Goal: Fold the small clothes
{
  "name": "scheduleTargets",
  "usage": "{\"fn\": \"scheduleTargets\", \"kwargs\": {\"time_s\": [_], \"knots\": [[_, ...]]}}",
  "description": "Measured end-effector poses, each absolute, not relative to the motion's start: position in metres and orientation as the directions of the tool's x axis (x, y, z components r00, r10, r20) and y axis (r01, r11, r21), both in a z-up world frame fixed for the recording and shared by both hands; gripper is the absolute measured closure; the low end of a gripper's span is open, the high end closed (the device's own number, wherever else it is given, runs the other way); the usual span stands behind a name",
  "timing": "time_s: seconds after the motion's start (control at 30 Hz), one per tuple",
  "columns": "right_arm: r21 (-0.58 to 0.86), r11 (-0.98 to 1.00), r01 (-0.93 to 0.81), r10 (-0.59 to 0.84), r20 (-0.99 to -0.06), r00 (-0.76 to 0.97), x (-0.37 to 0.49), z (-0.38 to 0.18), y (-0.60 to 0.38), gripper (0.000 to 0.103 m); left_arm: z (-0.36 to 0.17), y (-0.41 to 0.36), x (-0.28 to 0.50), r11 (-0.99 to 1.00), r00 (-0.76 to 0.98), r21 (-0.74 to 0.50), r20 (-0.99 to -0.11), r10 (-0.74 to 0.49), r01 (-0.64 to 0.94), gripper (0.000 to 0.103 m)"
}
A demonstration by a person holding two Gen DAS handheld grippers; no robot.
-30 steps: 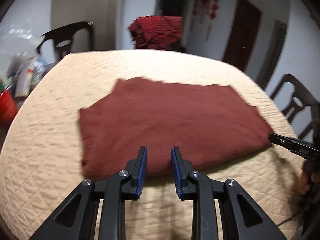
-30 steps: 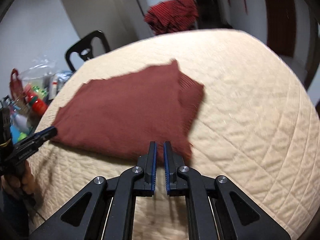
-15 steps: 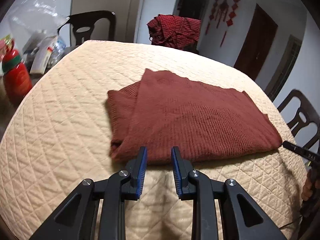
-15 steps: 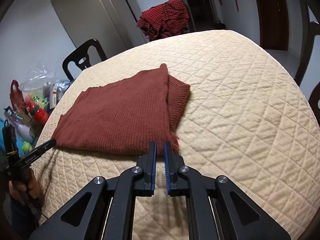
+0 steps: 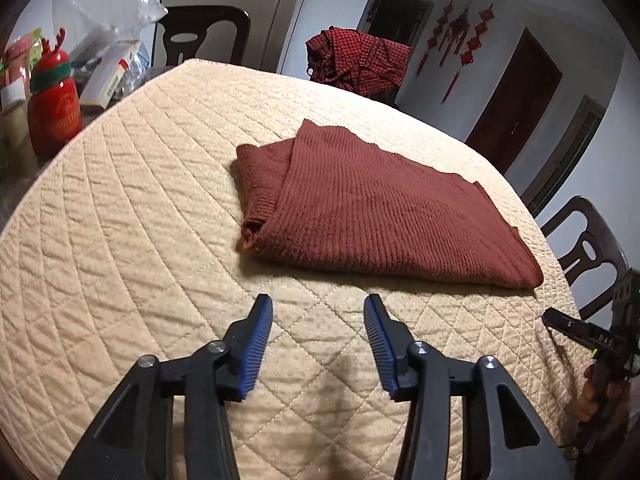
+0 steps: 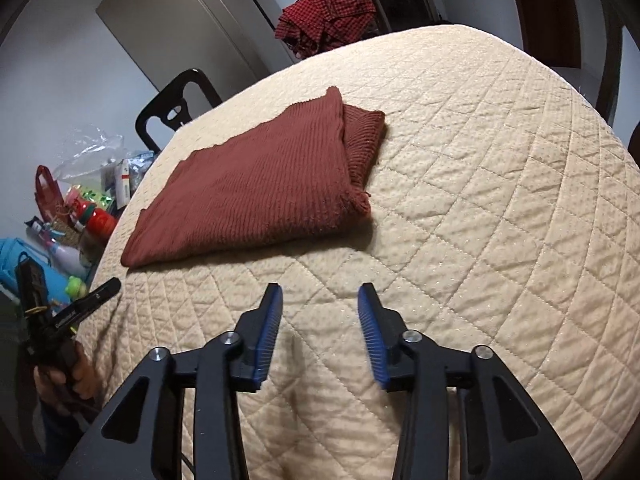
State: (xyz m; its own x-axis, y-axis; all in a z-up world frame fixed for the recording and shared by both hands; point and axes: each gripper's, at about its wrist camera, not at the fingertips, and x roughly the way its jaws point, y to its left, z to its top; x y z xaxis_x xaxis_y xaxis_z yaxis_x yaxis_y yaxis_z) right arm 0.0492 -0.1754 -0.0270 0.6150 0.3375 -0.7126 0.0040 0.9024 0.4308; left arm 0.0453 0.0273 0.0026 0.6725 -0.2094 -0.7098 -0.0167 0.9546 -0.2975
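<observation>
A dark red knit garment [image 5: 372, 208] lies folded flat on the quilted cream table cover [image 5: 132, 264]; a ribbed part sticks out at its left end. My left gripper [image 5: 318, 308] hovers over bare quilt just short of its near edge, jaws opening, nothing between them. In the right wrist view the same knit garment [image 6: 256, 188] lies ahead and to the left. My right gripper [image 6: 320, 296] is over bare quilt near it, jaws opening and empty. Each view catches the other gripper at its edge, right gripper [image 5: 576, 328] and left gripper [image 6: 92, 296], held by a hand.
A red checked cloth [image 5: 360, 60] hangs over a chair at the far side. Dark chairs [image 5: 204, 36] stand around the table. Bottles, bags and packets [image 5: 52, 96] crowd the surface left of the table. The quilt edge [image 6: 592, 288] drops off at the right.
Both grippers have let go of the garment's near edge and drawn back from it. Their jaws stand wider apart now. The garment rests flat, folded.
</observation>
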Motion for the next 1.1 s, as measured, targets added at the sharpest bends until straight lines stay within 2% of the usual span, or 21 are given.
{"fn": "scheduleTargets", "kwargs": {"time_s": [0.33,0.57,0.73,0.93,0.97,1.03,1.07,1.1], "knots": [[0.55,0.834,0.036,0.407,-0.659,0.632,0.074,-0.032,-0.183,0.059,-0.007,0.039,0.079,0.91,0.689,-0.406,-0.683,-0.243,-0.081,0.05],[0.65,0.756,0.076,0.448,-0.599,0.663,0.086,-0.036,-0.194,0.059,-0.009,0.042,0.089,0.899,0.706,-0.423,-0.67,-0.228,-0.111,0.049],[0.685,0.72,0.109,0.44,-0.572,0.692,0.088,-0.035,-0.199,0.059,-0.01,0.054,0.091,0.858,0.725,-0.49,-0.647,-0.237,-0.156,0.05],[0.682,0.723,0.112,0.431,-0.571,0.698,0.091,-0.037,-0.198,0.059,-0.012,0.063,0.091,0.846,0.743,-0.493,-0.64,-0.195,-0.202,0.05],[0.679,0.726,0.111,0.429,-0.573,0.698,0.092,-0.038,-0.198,0.061,-0.012,0.064,0.093,0.844,0.746,-0.494,-0.639,-0.19,-0.209,0.05],[0.661,0.74,0.122,0.413,-0.591,0.693,0.096,-0.039,-0.198,0.072,-0.012,0.064,0.095,0.847,0.749,-0.484,-0.641,-0.171,-0.22,0.052],[0.654,0.746,0.127,0.407,-0.598,0.69,0.097,-0.039,-0.198,0.079,-0.012,0.063,0.096,0.853,0.746,-0.47,-0.647,-0.157,-0.228,0.061],[0.651,0.748,0.128,0.406,-0.601,0.688,0.098,-0.04,-0.199,0.082,-0.012,0.062,0.097,0.857,0.745,-0.463,-0.65,-0.154,-0.227,0.066]]}}
